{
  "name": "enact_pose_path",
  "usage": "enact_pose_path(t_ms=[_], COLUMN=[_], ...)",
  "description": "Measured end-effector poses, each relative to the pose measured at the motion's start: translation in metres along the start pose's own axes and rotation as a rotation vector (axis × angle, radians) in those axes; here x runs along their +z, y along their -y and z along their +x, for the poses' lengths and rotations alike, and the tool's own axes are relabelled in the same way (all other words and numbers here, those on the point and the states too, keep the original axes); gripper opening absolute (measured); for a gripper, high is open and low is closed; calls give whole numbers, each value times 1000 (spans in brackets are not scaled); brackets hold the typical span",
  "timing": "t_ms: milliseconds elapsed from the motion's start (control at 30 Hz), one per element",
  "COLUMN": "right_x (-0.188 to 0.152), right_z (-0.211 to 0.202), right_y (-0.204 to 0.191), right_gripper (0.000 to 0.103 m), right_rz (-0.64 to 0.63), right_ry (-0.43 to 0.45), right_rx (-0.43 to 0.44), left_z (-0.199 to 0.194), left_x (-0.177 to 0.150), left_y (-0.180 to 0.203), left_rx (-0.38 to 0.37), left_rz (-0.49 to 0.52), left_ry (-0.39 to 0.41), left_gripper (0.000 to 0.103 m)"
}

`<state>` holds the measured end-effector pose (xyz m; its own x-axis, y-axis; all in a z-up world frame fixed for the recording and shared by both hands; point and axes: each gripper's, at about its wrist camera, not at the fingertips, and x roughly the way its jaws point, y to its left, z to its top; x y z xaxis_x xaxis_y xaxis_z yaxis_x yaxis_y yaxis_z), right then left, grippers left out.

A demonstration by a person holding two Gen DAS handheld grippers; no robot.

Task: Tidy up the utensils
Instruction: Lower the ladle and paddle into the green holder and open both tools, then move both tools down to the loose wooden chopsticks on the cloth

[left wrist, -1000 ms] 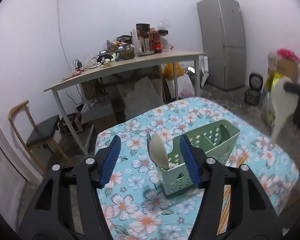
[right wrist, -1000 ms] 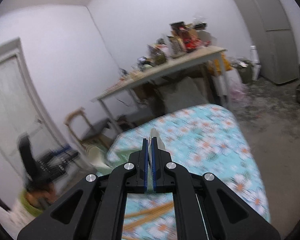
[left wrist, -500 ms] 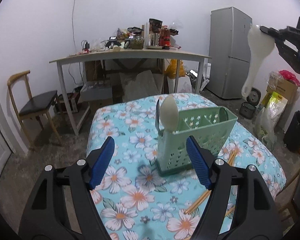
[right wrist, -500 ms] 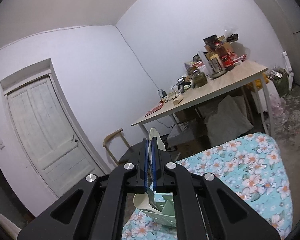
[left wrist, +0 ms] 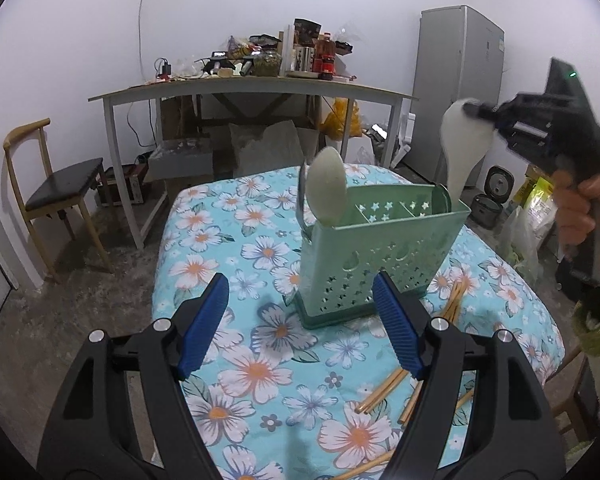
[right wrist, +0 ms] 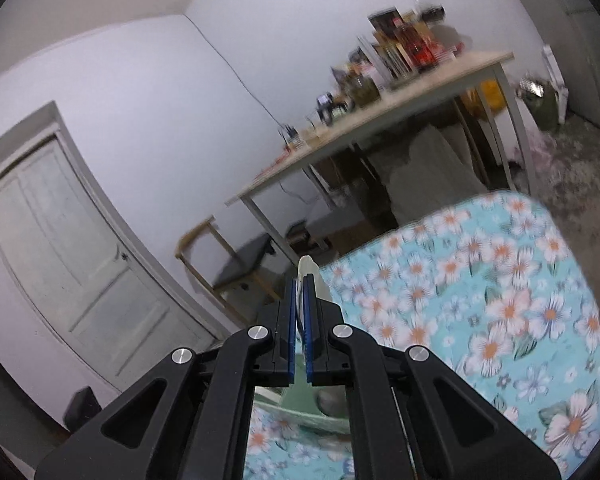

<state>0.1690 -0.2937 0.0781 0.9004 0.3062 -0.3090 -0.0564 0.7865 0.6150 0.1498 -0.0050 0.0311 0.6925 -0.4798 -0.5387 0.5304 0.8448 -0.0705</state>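
A green perforated utensil caddy [left wrist: 380, 248] stands on the floral tablecloth [left wrist: 260, 372]. A white spoon [left wrist: 326, 188] and a metal utensil [left wrist: 300, 196] stick up from its left compartment. My left gripper [left wrist: 300, 292] is open just short of the caddy, with nothing between its pads. My right gripper [left wrist: 476, 112] is shut on the blade of a white rice paddle [left wrist: 464, 148], whose handle points down at the caddy's right end. In the right wrist view the paddle [right wrist: 310, 272] shows edge-on between the shut gripper [right wrist: 299, 300], and the caddy [right wrist: 300, 400] lies below.
Several wooden chopsticks [left wrist: 384, 390] lie loose on the cloth right of and in front of the caddy. A person's hand [left wrist: 576, 208] holds the right gripper. Behind stand a cluttered desk [left wrist: 252, 88], a chair [left wrist: 60, 188], a fridge [left wrist: 460, 92] and a door [right wrist: 68, 248].
The right gripper has carried the paddle down and in toward the caddy's right end. My left gripper's jaws have widened and it has sunk lower, closer to the caddy.
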Motion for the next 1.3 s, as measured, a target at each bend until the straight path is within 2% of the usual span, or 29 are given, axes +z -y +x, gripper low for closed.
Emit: enact_pose_path(t_ms=[133,167,200,267,400,500,600,767,967,1100,1300], right_x=[-15,-16,-17,-17,-15,-23,-46,-112,-187,-223,-240], right_z=[22,25,24,16,-16,-34,-50,-66,-72,-64,-43], right_y=[12,13,13,12,9,13,24,54,71,82,97], right_gripper=[7,14,28,39,43,44,44,44,44,39,29], right_rz=[20,19,15,6,-23,-18,25,219,444,587,699], right_ry=[-111,-122,-125,-109,-51,-51,-98,-240,-372,-414,-390], right_rx=[-49,-57,-65,-82,-93,-113,-135,-162,-148,-162,-197], left_z=[5,6,7,8,8,7,9,15,18,15,1], left_x=[-4,-5,-6,-8,-9,-10,-14,-22,-35,-44,-54], left_y=[4,5,5,7,6,4,3,4,9,10,9], left_rx=[-18,-23,-25,-32,-44,-52,-65,-89,-86,-86,-94], left_rz=[6,8,9,11,8,3,0,-3,29,41,49], left_ry=[-20,-26,-28,-32,-27,-22,-29,-53,-64,-65,-59], left_gripper=[71,71,71,71,71,71,71,71,71,71,71])
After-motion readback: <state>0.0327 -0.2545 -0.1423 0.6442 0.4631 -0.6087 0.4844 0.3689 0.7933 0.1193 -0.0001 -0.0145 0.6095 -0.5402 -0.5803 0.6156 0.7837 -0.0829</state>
